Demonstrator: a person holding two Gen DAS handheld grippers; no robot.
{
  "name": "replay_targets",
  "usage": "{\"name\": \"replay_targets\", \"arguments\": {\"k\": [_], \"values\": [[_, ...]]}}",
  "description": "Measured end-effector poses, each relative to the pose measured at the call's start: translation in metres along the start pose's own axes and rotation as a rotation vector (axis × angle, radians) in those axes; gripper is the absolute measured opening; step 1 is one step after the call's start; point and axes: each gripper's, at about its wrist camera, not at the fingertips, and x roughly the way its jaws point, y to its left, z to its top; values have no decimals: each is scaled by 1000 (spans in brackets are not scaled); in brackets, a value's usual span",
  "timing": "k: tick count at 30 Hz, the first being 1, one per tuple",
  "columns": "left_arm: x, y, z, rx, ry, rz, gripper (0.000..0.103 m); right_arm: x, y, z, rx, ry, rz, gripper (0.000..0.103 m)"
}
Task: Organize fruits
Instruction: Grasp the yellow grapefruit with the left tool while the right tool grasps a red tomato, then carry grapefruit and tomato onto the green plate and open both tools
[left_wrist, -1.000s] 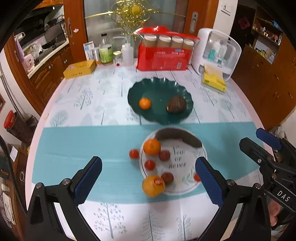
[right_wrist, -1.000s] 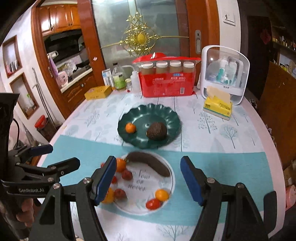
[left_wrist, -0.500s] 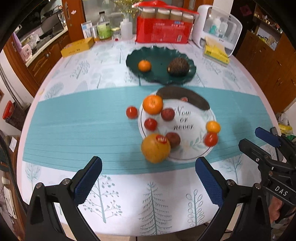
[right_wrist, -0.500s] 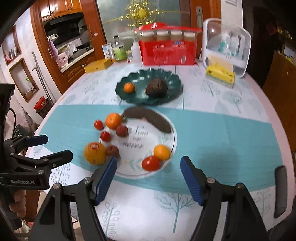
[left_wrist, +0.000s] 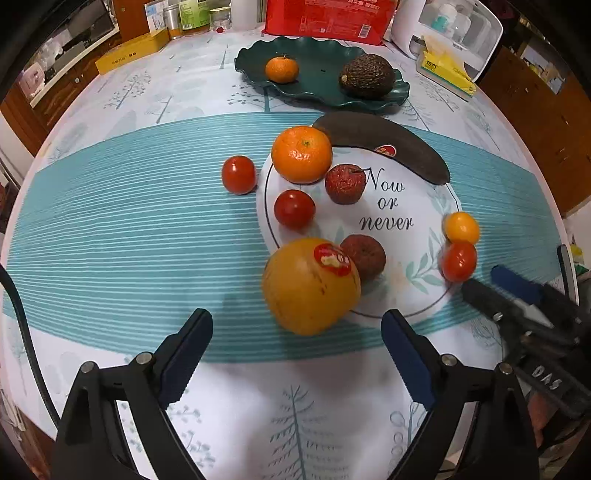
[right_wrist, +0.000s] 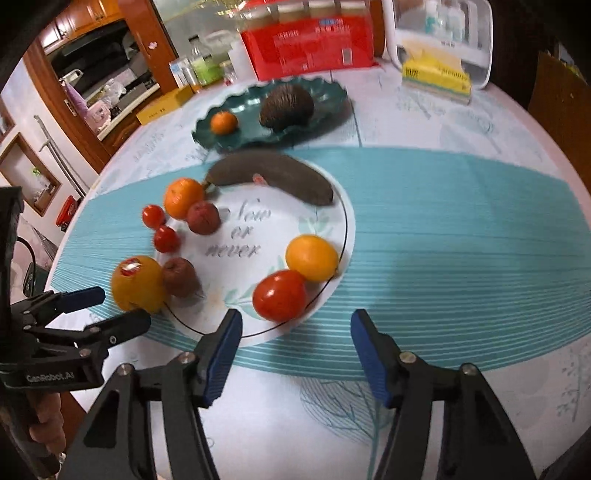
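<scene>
My gripper (right_wrist: 295, 354): jaws apart, just closing, nothing between them; above the tablecloth, near the plate's rim.
Plate (right_wrist: 332, 206): white, lettered, on the teal runner (right_wrist: 461, 229).
Red tomato (right_wrist: 280, 295): on the plate, nearest my jaws, touching the yellow tomato (right_wrist: 312, 257).
Banana (right_wrist: 273, 179): dark, across the far rim.
Left gripper (right_wrist: 107, 308): jaws apart beside the orange (right_wrist: 137, 283).
Green dish (right_wrist: 221, 138): holds a tangerine (right_wrist: 223, 122) and an avocado (right_wrist: 287, 106).

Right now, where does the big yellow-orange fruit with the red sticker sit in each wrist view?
Left wrist: big yellow-orange fruit, low centre, just beyond the open jaws.
Right wrist: same fruit, left edge, beside the left gripper.
Shared landmark: white plate, lettered "Now or never".
</scene>
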Motion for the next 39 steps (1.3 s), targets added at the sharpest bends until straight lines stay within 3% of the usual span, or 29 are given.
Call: {"name": "replay_targets", "arguments": {"k": [7, 9, 12, 17, 19, 29, 34, 39], "values": [[9, 2, 7, -20, -18, -17, 82, 16, 4, -1, -5, 15, -17, 57], [12, 3, 9, -23, -10, -23, 71, 18, 6, 1, -13, 6, -24, 57], [17, 4, 9, -34, -2, -33, 64, 21, 11, 3, -24, -6, -32, 57], [19, 1, 9, -25, -16, -50, 49, 24, 17, 6, -65, -26, -64, 42], [18, 1, 9, -36, -19, -52, 49, 25, 20, 7, -82, -29, -64, 37], [5, 4, 6, -65, -1, -56, 45, 18, 27, 5, -107, -19, -47, 36], [-36, -4, 20, -13, -56, -40, 45, -11, 37, 15, -142, -58, -24, 36], [-85, -6, 48, -18, -116, -95, 45, -52, 41, 41, -161, -148, -5, 36]]}}
